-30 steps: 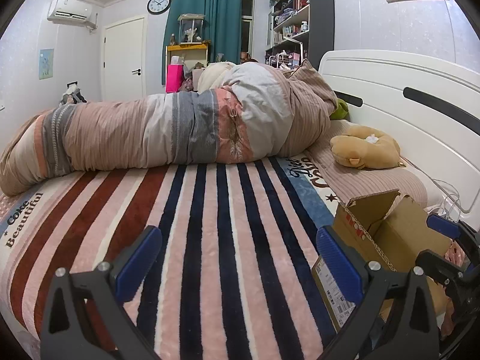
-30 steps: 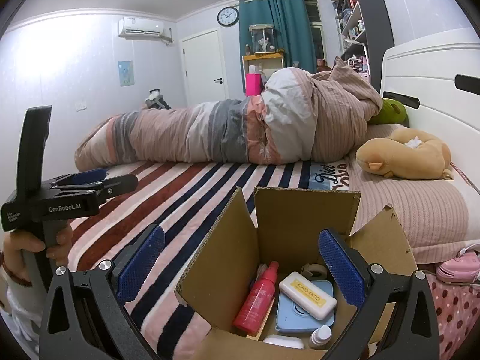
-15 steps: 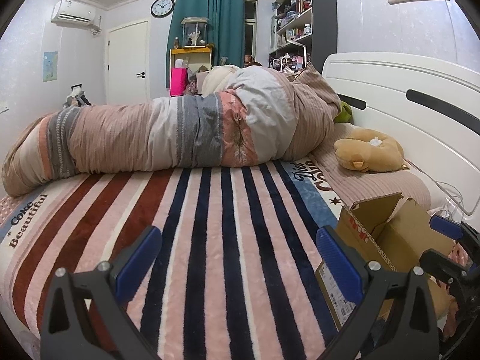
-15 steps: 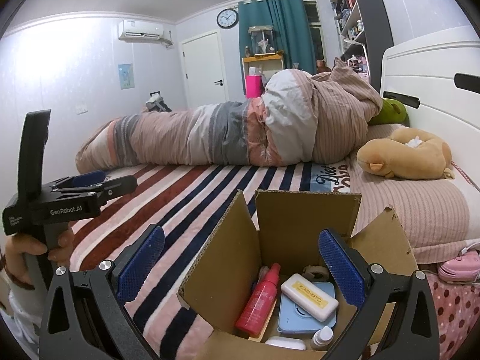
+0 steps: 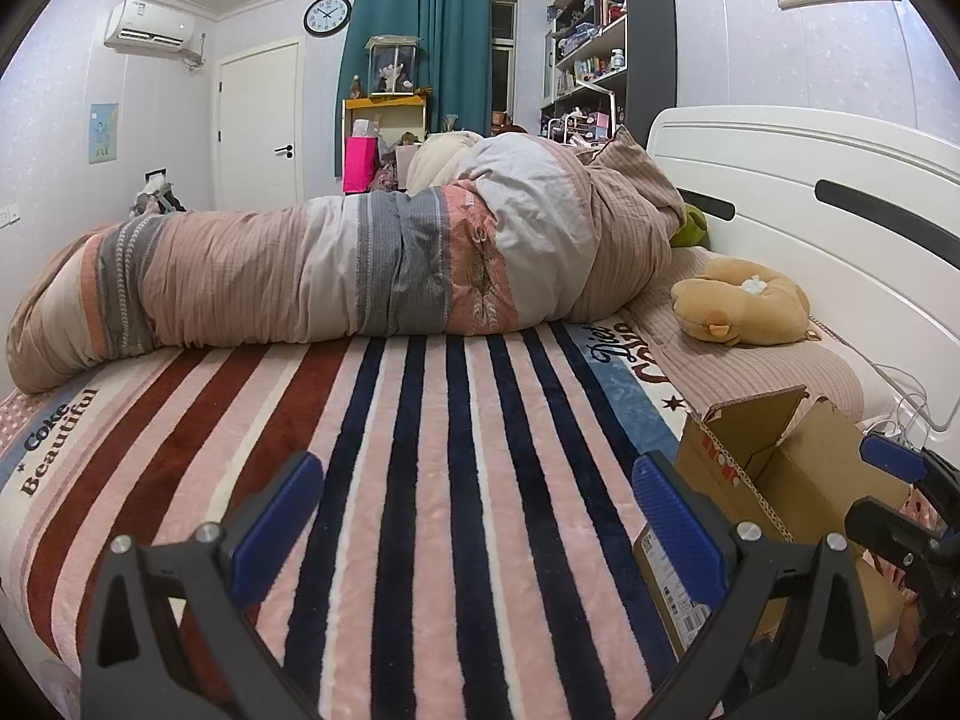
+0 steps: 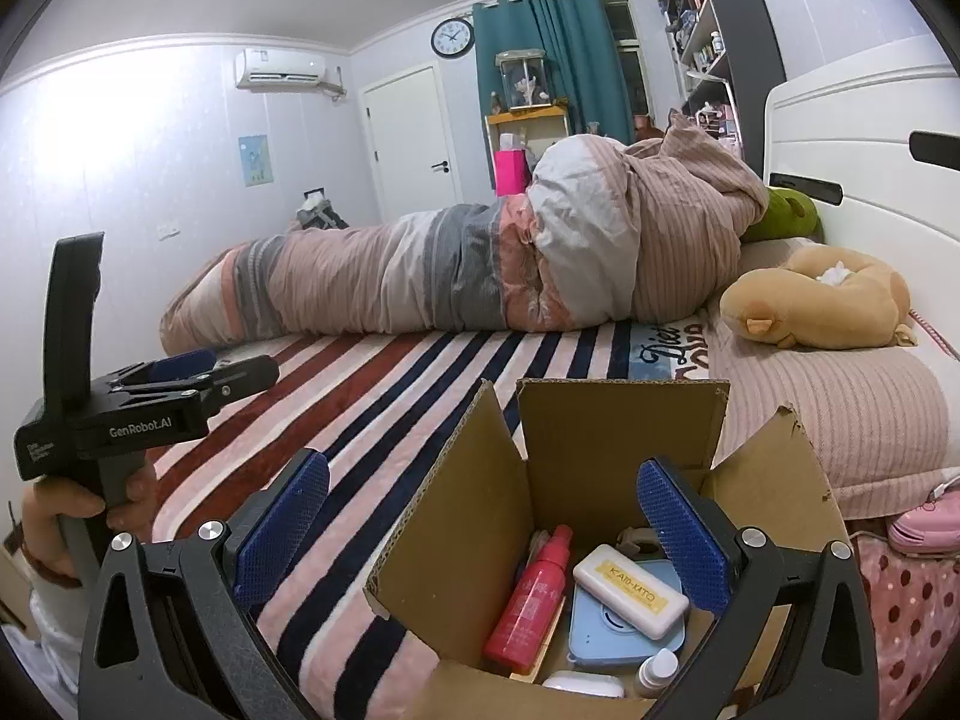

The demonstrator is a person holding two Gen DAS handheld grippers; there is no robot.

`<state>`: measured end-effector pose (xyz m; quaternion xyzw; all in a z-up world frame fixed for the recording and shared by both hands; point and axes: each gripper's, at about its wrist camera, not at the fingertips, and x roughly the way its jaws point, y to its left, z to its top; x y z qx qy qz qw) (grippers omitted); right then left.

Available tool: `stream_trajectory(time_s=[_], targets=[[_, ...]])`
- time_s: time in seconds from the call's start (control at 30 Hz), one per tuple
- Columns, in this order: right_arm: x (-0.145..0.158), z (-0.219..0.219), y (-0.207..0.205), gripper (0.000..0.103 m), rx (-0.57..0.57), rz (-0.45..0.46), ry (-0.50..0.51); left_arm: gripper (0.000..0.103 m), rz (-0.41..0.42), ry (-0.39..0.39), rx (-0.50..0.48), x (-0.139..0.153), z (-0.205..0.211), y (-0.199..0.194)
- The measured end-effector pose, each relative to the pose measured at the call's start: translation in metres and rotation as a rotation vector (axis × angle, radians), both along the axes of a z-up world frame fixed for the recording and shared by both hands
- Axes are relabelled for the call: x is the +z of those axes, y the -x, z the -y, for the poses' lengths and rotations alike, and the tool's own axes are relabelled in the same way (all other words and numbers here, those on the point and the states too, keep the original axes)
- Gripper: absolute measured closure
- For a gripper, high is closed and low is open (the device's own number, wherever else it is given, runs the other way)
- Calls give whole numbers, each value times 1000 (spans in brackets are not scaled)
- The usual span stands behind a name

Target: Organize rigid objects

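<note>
Over the cardboard box [image 6: 600, 480] on the bed, right gripper [image 6: 480, 516] spread wide and empty, left gripper [image 5: 474, 510] likewise, bottle [image 6: 528, 594] and cases unsorted.

The right gripper [image 6: 483, 531] now sits a little nearer the open cardboard box [image 6: 624, 444], so the things inside look closer. The left gripper [image 5: 477, 513] points a bit more to the left, and the box [image 5: 774, 468] slides toward the right edge.

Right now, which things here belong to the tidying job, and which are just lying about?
Job:
cardboard box
red spray bottle
white case
blue case
small dropper bottle
right gripper, open
left gripper, open

Lying about:
rolled duvet
tan plush toy
green plush
</note>
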<state>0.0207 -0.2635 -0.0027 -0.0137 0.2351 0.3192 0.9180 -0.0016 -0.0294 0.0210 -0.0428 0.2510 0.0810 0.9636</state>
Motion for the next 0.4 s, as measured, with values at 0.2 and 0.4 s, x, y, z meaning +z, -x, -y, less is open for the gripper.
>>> stream_trajectory(time_s=[0.2, 0.4], targets=[[0, 2, 0, 0, -1, 0, -4, 1, 1, 0, 1, 0, 0, 0], [0, 1, 0, 0, -2, 1, -8, 1, 1, -2, 3, 0, 0, 0]])
